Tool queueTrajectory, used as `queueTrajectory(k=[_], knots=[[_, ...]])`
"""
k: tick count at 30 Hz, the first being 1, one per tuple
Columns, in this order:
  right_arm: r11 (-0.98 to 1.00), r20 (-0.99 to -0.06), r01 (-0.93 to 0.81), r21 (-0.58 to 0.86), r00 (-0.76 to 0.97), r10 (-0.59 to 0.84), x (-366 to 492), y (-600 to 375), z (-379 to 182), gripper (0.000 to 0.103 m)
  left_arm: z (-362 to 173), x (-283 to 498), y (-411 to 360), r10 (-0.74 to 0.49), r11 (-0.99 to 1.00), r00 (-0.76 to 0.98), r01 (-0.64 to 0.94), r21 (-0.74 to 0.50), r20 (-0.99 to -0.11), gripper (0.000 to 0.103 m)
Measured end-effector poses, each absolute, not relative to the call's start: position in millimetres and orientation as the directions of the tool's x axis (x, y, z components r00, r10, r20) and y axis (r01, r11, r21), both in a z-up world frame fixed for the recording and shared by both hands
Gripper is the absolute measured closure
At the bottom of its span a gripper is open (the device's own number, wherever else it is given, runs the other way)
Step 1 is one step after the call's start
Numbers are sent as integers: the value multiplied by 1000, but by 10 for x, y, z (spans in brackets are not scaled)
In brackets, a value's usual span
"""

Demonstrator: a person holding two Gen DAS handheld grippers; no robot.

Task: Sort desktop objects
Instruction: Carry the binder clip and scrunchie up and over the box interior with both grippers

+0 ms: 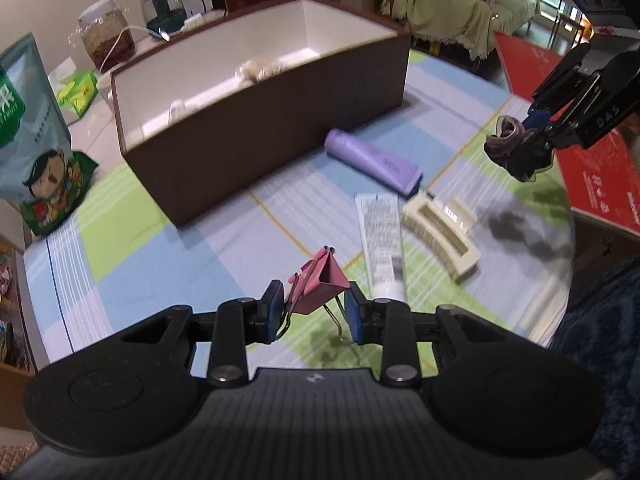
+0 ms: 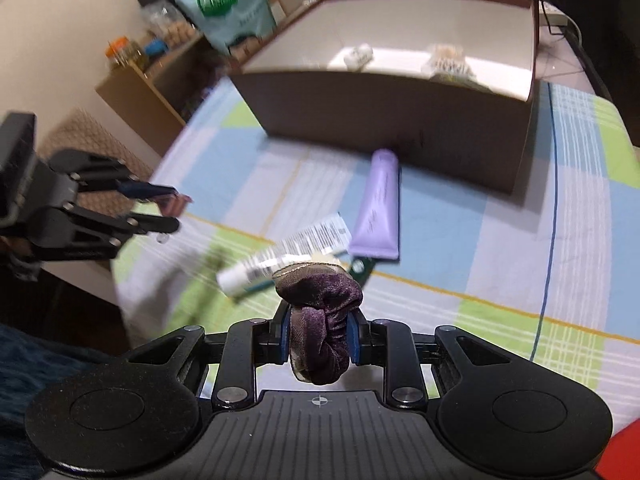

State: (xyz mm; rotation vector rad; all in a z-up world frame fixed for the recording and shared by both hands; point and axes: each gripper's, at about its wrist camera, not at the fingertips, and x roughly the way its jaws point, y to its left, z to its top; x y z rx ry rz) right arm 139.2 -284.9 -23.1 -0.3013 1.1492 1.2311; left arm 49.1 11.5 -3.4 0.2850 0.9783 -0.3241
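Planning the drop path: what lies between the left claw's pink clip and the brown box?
In the left wrist view, only bare checked tablecloth lies between binder clip and box.

"DAS" in pale letters on the right claw's (image 1: 520,148) black body.

Brown box (image 1: 260,128) walls the far side; tubes (image 1: 372,160) clutter the cloth before it.

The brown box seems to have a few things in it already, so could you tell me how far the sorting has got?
Done: two pale items lie inside the brown box. In hand: the left gripper holds a pink binder clip; the right gripper holds a dark purple velvet scrunchie. Left on the checked cloth: lilac tube, white tube, cream hair claw.
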Motion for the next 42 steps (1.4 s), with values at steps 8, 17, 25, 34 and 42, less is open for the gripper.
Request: queueTrajectory(k=[8, 17, 25, 34, 42], knots=[[341, -771, -851, 400, -111, 627, 1652, -2825, 260, 77, 335, 713, 111, -169, 900, 551, 425, 101, -817, 75], [330, -757, -885, 329, -39, 653, 1955, -2702, 577, 77, 690, 1041, 83, -177, 879, 609, 452, 155, -773, 75], [318, -739, -898, 303, -11, 673, 2320, -2406, 692, 77, 924, 1572, 56, -180, 867, 660, 456, 199, -730, 75], [296, -774, -917, 269, -23, 633, 2769, -1902, 529, 77, 881, 2285, 5, -203, 867, 635, 470, 164, -745, 75], [259, -834, -935, 242, -64, 548, 3028, -1585, 198, 77, 608, 2716, 71, -192, 873, 583, 469, 134, -789, 75]])
